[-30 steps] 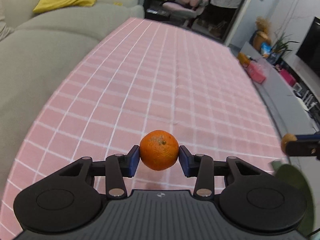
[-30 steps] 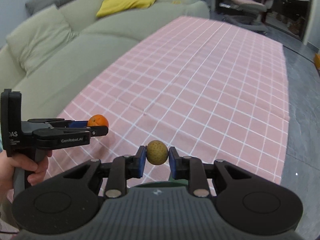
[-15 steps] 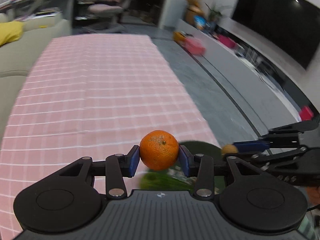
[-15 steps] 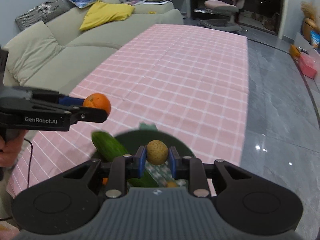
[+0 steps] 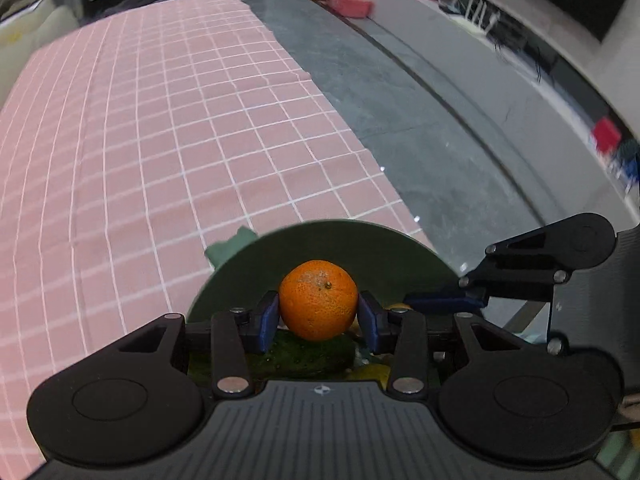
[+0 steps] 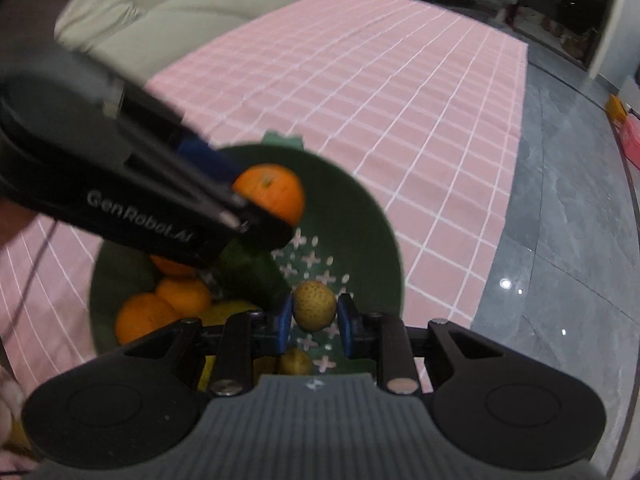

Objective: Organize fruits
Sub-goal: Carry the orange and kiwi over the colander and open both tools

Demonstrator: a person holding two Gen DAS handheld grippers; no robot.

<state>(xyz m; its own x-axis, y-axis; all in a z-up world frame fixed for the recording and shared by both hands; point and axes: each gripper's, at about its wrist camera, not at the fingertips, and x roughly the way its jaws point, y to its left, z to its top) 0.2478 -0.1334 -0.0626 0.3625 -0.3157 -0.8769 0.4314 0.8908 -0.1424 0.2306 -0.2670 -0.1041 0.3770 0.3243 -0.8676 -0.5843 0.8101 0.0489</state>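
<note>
While your left gripper point(image 5: 318, 316) clamps the orange point(image 5: 318, 299) and your right gripper point(image 6: 314, 322) pinches the small yellow-brown fruit point(image 6: 314, 305), both hang over the green bowl point(image 6: 360, 216). Release together and the crowded grippers may collide, or fruit may bounce off the cucumber point(image 6: 256, 276) onto the pink cloth point(image 6: 400, 100).

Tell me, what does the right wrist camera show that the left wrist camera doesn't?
Only the right wrist view shows the small yellowish fruit pinched in the right claw, several oranges lying in the bowl, the white cross-shaped holes in its floor, and the sofa.

Only the left wrist view shows the long grey ledge beside the floor, with a pink box.

Both show the green bowl, the cucumber, the pink checked cloth, and the orange held by the left claw above the bowl.
</note>
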